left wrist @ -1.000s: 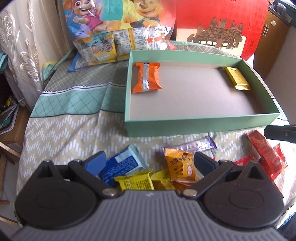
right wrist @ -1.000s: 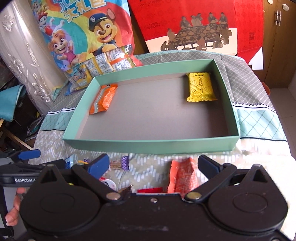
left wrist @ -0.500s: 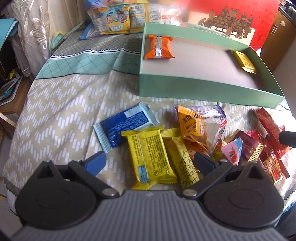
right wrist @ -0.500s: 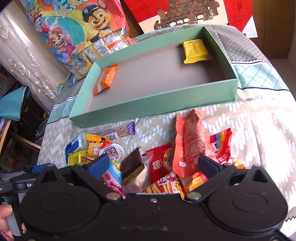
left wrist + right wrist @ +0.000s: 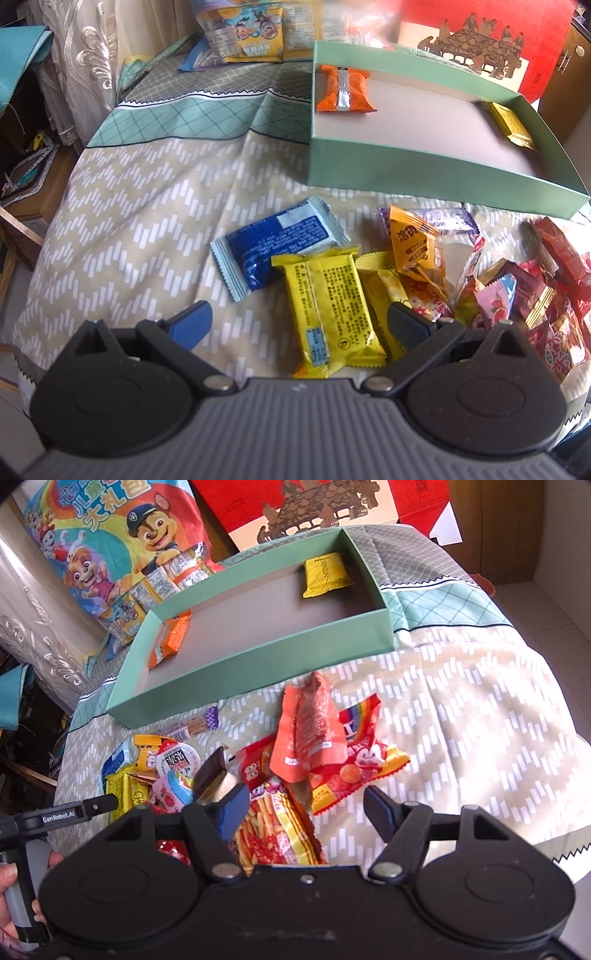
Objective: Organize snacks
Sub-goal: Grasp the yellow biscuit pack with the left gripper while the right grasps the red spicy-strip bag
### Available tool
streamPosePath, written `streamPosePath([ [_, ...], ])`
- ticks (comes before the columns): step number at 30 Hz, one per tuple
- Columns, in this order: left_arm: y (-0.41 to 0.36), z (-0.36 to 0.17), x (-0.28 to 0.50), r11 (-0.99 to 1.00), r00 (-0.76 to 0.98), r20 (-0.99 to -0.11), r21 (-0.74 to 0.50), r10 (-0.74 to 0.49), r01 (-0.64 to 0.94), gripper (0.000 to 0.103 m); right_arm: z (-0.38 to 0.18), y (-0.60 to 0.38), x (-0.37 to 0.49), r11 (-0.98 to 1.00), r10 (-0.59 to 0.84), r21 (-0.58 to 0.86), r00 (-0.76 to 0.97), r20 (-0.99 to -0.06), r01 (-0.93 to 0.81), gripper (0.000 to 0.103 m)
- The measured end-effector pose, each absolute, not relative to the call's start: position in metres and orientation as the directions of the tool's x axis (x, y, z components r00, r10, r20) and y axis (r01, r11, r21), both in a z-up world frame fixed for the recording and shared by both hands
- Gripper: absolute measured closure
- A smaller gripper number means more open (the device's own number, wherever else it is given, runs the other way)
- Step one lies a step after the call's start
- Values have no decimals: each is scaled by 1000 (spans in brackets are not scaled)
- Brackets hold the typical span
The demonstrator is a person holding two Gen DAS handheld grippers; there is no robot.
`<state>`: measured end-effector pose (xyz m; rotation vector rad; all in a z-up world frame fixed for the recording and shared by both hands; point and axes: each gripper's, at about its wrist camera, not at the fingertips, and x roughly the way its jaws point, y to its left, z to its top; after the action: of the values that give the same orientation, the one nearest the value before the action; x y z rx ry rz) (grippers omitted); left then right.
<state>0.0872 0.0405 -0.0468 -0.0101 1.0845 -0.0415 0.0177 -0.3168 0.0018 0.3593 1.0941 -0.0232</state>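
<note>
A green box [image 5: 424, 173] [image 5: 258, 672] lies on the patterned cloth and holds an orange pack [image 5: 345, 94] [image 5: 171, 640] and a yellow pack [image 5: 511, 123] [image 5: 325, 574]. A pile of loose snacks lies in front of it. My left gripper [image 5: 299, 319] is open and empty above a yellow pack [image 5: 328, 302], beside a blue pack [image 5: 273, 249]. My right gripper [image 5: 306, 810] is open and empty over a striped yellow-red pack [image 5: 273, 830], just behind an orange pouch [image 5: 310, 731] and a rainbow candy bag [image 5: 358, 760].
A large cartoon snack bag [image 5: 122, 546] and a red gift box [image 5: 332, 506] stand behind the green box. The cloth drops off at the table's left [image 5: 48, 229] and right [image 5: 535, 738] edges. The left gripper's handle [image 5: 55, 814] shows at the lower left.
Both grippers pulled back from the box and tilted down over the snack pile, which now fills the foreground. Both stay open and empty.
</note>
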Motion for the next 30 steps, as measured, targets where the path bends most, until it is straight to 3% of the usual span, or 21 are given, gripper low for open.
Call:
streamPosePath([
  [1, 42, -48, 88, 999, 467, -883, -33, -42, 26, 0, 1, -320, 13, 939, 161, 278, 453, -877, 203, 52],
  [4, 43, -52, 90, 998, 464, -884, -54, -61, 27, 0, -1, -316, 1, 932, 203, 303, 410, -889, 197, 67],
  [8, 37, -59, 91, 997, 461, -884, -60, -74, 44, 0, -9, -303, 2, 913, 291, 368, 352, -890, 176, 70],
  [14, 50, -67, 87, 998, 448, -892, -57, -59, 17, 0, -15, -283, 25, 921, 260, 343, 360, -896, 188, 70],
  [18, 62, -65, 86, 998, 450, -891, -69, -55, -14, 0, -17, -272, 47, 934, 212, 303, 391, -896, 189, 67],
  [20, 63, -64, 84, 997, 453, -889, -74, -60, -14, 0, -18, -265, 56, 935, 202, 298, 401, -893, 192, 58],
  [22, 62, -64, 84, 997, 452, -890, -76, -64, -9, 0, -19, -257, 62, 937, 208, 302, 413, -887, 177, 35],
  [23, 60, -64, 85, 997, 450, -891, -72, -63, -4, 0, -19, -252, 64, 943, 199, 289, 416, -887, 167, 32],
  [30, 37, -71, 91, 999, 442, -896, -28, -40, 34, 3, -38, -230, 68, 973, 102, 176, 412, -906, 148, 31],
])
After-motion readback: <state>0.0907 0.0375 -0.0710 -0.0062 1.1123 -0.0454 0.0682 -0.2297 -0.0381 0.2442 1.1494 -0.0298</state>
